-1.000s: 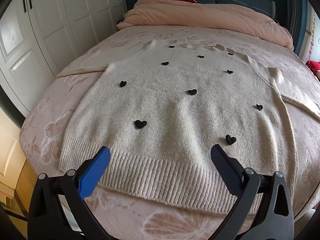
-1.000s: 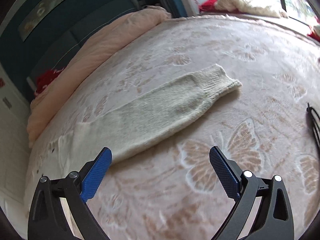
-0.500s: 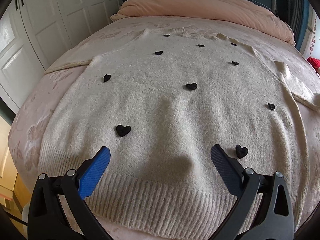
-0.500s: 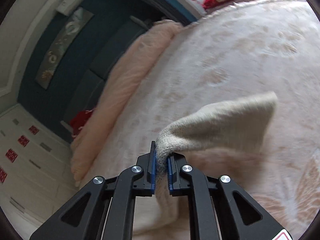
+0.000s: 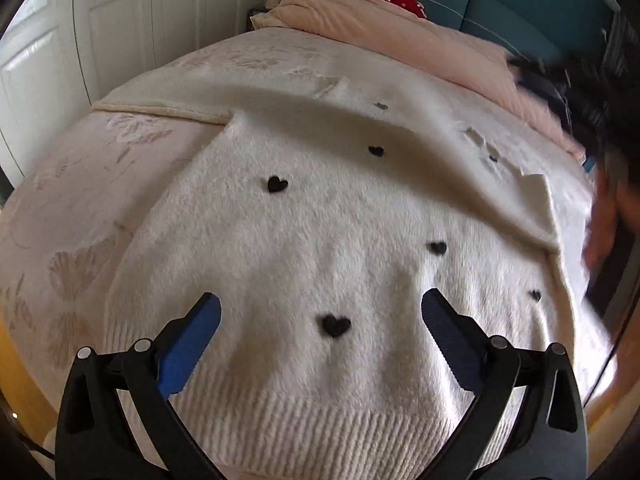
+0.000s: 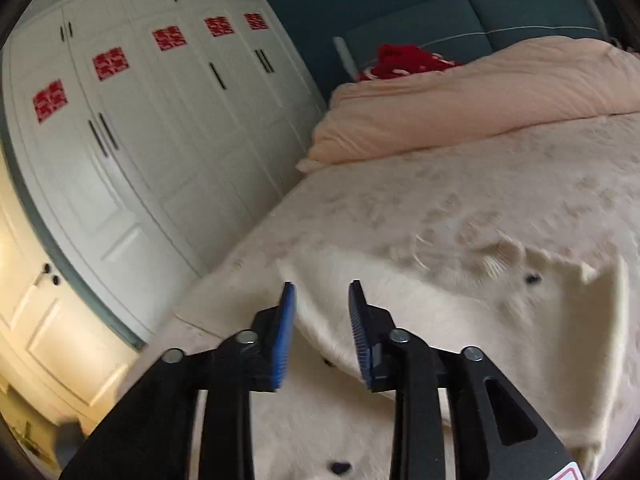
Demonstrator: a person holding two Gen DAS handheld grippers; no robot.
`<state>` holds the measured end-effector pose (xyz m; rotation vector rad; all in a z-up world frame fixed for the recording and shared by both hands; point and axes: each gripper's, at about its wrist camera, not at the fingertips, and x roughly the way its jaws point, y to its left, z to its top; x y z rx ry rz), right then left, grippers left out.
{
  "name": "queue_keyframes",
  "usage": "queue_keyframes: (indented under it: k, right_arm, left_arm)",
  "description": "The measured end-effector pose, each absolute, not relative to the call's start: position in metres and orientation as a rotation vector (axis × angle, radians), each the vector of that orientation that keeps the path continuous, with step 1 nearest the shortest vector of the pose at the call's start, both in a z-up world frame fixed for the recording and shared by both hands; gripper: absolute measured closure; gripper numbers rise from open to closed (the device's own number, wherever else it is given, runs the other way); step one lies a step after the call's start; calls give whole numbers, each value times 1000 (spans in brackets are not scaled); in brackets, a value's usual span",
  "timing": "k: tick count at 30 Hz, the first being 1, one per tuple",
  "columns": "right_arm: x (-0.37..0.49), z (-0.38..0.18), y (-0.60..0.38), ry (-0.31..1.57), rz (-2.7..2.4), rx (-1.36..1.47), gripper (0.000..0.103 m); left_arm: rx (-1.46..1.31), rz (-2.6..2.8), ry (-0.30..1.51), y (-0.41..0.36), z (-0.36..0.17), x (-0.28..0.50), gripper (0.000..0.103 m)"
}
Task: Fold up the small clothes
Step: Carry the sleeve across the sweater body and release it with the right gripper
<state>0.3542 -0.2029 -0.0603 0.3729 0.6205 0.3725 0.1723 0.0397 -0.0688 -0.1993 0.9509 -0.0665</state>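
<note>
White wardrobe doors and a teal headboard edge a bed with a butterfly-patterned cover and a rolled pink duvet. On it lies a cream sweater with black hearts, one sleeve folded across its chest. The left gripper hangs over the ribbed hem, jaws spread wide and empty. The right gripper has just been opening; its jaws stand partly apart above the sweater, nothing between them.
</note>
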Motion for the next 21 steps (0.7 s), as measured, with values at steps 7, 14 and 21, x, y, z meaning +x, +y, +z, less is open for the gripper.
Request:
queue_keyframes:
  k: [7, 14, 21]
  right_arm:
    - [275, -130, -269, 803, -59, 135, 42]
    - [283, -164, -310, 906, -157, 198, 42]
    - [293, -156, -355, 785, -169, 403, 94]
  left_arm:
    - [-435, -226, 1041, 44, -77, 273, 5]
    - [-520, -126, 1080, 20, -111, 358, 8]
    - [-312, -111, 973, -23, -102, 378, 62]
